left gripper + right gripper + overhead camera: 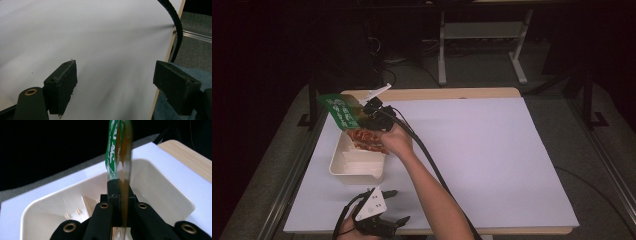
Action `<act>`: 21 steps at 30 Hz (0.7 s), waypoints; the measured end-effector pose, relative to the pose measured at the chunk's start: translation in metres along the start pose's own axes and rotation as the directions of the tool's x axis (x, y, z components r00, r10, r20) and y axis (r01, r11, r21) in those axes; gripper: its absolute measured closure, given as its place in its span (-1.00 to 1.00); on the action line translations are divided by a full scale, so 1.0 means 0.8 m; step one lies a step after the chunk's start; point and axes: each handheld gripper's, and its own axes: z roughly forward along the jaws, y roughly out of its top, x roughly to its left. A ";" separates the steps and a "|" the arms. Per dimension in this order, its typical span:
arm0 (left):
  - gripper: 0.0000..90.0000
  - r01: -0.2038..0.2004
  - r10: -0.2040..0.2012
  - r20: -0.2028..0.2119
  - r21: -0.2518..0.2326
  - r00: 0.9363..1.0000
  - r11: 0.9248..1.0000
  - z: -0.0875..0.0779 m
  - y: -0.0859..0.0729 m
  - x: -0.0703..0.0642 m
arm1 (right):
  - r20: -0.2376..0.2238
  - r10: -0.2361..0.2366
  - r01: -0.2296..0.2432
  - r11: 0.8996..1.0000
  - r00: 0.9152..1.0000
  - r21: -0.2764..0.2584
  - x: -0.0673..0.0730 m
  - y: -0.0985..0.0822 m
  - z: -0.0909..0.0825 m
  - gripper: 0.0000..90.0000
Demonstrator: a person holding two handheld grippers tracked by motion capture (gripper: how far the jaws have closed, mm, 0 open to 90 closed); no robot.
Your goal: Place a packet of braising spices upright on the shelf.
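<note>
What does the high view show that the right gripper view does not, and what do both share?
High view alone: the left gripper with jaws apart at the table's near edge, and reddish packets in the tray. Right gripper view alone: the right gripper seen close, its jaws shut on the green packet. Both share the cream tray, the green packet held above it and the white table cover.
</note>
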 end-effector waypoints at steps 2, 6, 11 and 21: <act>-0.58 -0.001 0.001 0.001 0.001 1.000 1.000 0.000 0.000 0.000 | -0.011 0.009 -0.010 0.999 1.000 -0.045 0.000 -0.001 -0.004 0.99; -0.59 0.005 -0.005 0.006 -0.007 1.000 1.000 -0.001 0.001 0.000 | -0.011 0.021 -0.022 0.996 1.000 -0.092 -0.001 -0.005 -0.003 0.99; -0.59 0.002 -0.002 0.006 -0.009 1.000 1.000 -0.002 0.001 0.001 | -0.012 0.042 -0.043 0.992 0.999 -0.117 -0.003 -0.014 0.003 0.99; -0.59 0.008 -0.008 0.003 -0.012 1.000 1.000 -0.002 0.001 0.002 | -0.012 0.059 -0.060 0.988 0.998 -0.141 -0.008 -0.037 0.015 0.99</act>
